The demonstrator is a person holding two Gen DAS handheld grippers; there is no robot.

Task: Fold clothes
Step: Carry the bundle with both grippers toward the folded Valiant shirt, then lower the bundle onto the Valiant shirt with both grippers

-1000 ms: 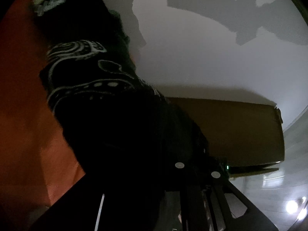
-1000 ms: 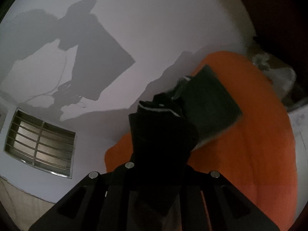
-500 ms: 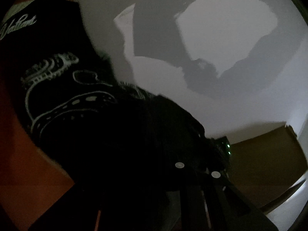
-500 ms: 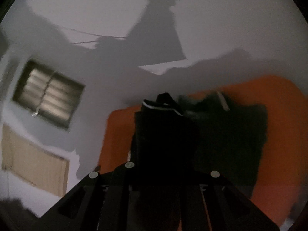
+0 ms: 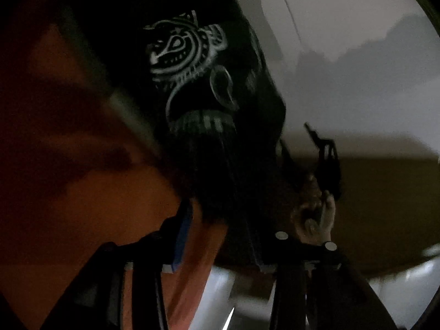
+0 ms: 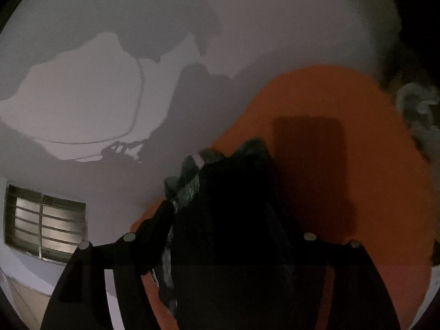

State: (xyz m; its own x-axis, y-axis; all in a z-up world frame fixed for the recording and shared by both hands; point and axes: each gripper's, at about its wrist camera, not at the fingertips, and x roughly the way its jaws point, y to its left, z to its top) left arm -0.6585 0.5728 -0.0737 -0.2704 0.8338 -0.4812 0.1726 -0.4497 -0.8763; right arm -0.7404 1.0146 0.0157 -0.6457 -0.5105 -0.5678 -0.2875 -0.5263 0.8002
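Left wrist view, from left to right. An orange bedsheet (image 5: pixel 90 198) fills the left half of the dim frame, crossed by dark shadows. At centre a black garment (image 5: pixel 209 126) with a pale tribal-style print hangs from the upper part of the frame down into the left gripper (image 5: pixel 220 236), whose jaws are opening; the lower edge of the cloth lies between the two fingers, of which the left one carries a blue pad. Whether the pads press on the cloth cannot be told in the dark. To the right, past the garment, a person's hand (image 5: pixel 316 214) grips the black handle of the other tool. Behind it stand a grey wall (image 5: pixel 357 68) and a brown panel (image 5: pixel 385 192).

Right wrist view, from left to right. A barred window (image 6: pixel 45 233) sits low in the wall (image 6: pixel 82 104), which bears large cast shadows. At centre the right gripper (image 6: pixel 220 220) has its jaws opening and set wide apart; a bunched dark fold of the garment (image 6: pixel 228 192), with a pale trim at its top, stands between the fingers and fills the gap. To the right the bedsheet (image 6: pixel 385 165) carries a rectangular shadow, and crumpled grey cloth (image 6: pixel 418 110) lies at its far edge.
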